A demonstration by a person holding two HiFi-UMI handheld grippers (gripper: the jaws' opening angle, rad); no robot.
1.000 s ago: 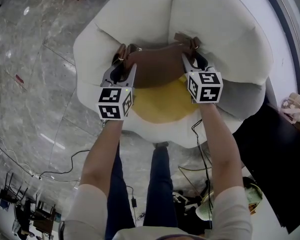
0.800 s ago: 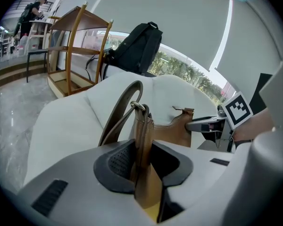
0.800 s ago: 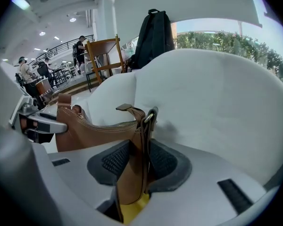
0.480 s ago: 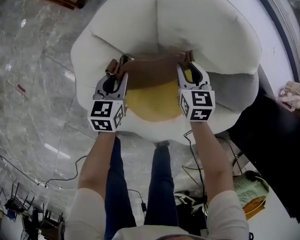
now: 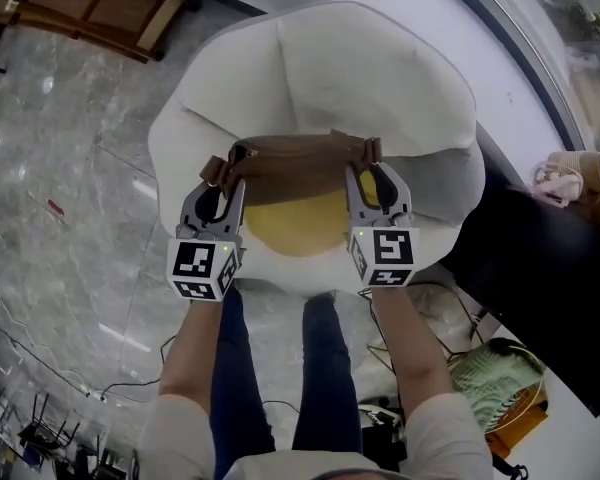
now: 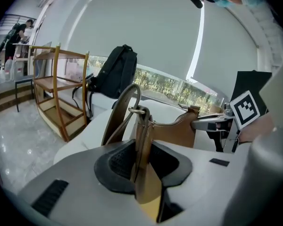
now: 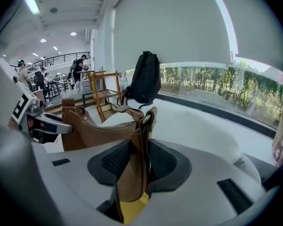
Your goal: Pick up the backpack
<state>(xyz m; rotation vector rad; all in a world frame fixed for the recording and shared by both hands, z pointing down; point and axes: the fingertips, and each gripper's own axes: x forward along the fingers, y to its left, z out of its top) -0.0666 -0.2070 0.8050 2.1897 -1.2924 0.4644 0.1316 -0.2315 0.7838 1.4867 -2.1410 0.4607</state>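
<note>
Grippers: two; left gripper (image 5: 225, 173) and right gripper (image 5: 368, 173) were just tightened, each clamped on one bag end.
Bag: one brown bag (image 5: 295, 163), held over the white beanbag's (image 5: 380, 78) yellow cushion (image 5: 290, 223).
Nearby: one black backpack (image 6: 115, 74) and one wooden rack (image 6: 61, 93).

Grey marble floor (image 5: 70, 148) all around, and on it sits a big white beanbag seat (image 5: 380, 78), puffed and creased down the middle. A round yellow pad (image 5: 290, 223) lies on the beanbag's near edge. Beyond the beanbag, upper left, a wooden rack (image 5: 100, 8) stands on the floor. Left of the beanbag and nearer the camera, thin black cables (image 5: 130, 383) trail across the stone. Right of the beanbag, a black table (image 5: 540, 268) carries a beige bag (image 5: 565, 178); below that, a green bag (image 5: 495, 378) rests on the floor.
</note>
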